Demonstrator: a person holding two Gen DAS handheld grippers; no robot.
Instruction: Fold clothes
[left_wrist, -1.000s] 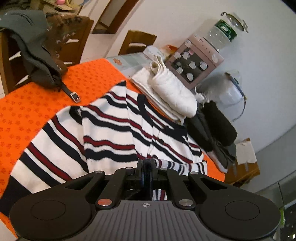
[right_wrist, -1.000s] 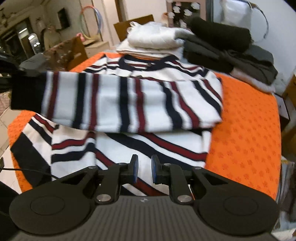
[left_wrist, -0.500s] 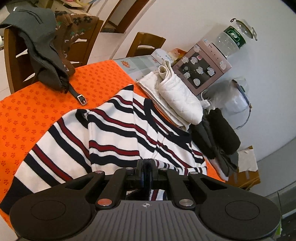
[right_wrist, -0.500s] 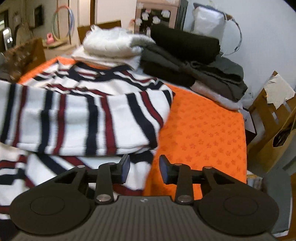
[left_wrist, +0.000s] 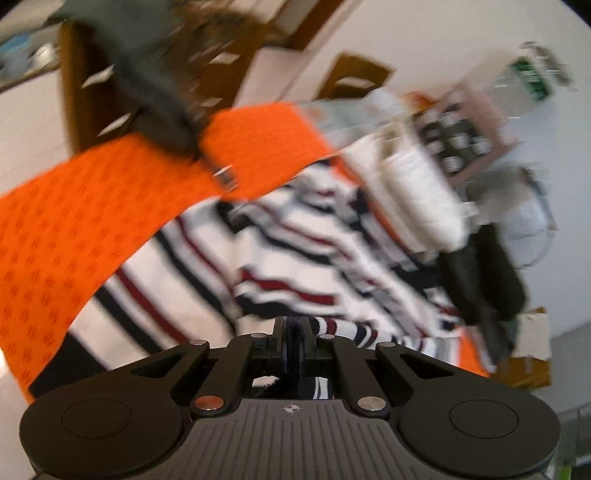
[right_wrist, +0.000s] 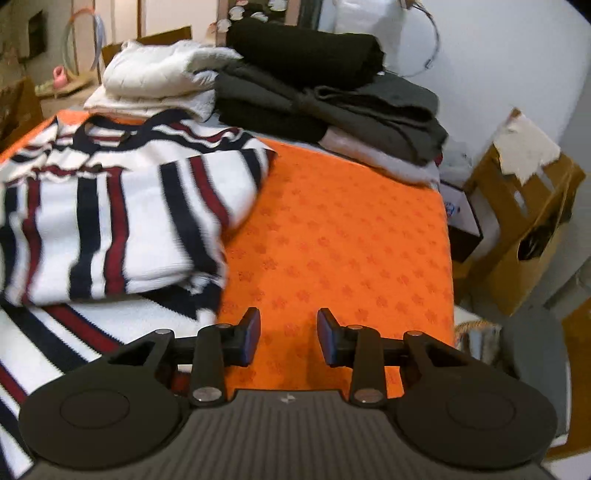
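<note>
Two piles of folded clothes sit at the far edge of your table, on an orange cloth (right_wrist: 332, 229) printed with small darker motifs: a white pile (right_wrist: 155, 81) and, just beside it, a dark pile (right_wrist: 317, 88) of black and grey pieces. Your striped sweater (right_wrist: 110, 214) lies on the cloth near the white pile, white with navy and red bands, one striped part folded across the body. Your left gripper (left_wrist: 294, 345) is clamped on a dark bit of the sweater's fabric, its jaws pressed together, though that view is heavily blurred. Your right gripper (right_wrist: 289, 334) hovers above bare cloth just beside the sweater's edge, jaws apart and holding nothing. Past the table you have wooden chairs, one draped with a dark jacket (left_wrist: 147, 81) whose buckled strap rests on the cloth, a white wall, and a torn cardboard box (right_wrist: 524, 206) on the floor to the right. On the far side stands a panel covered in small pale stickers (left_wrist: 458, 140) with a bottle (left_wrist: 532, 77) on top; its green label carries writing too blurred to read.
</note>
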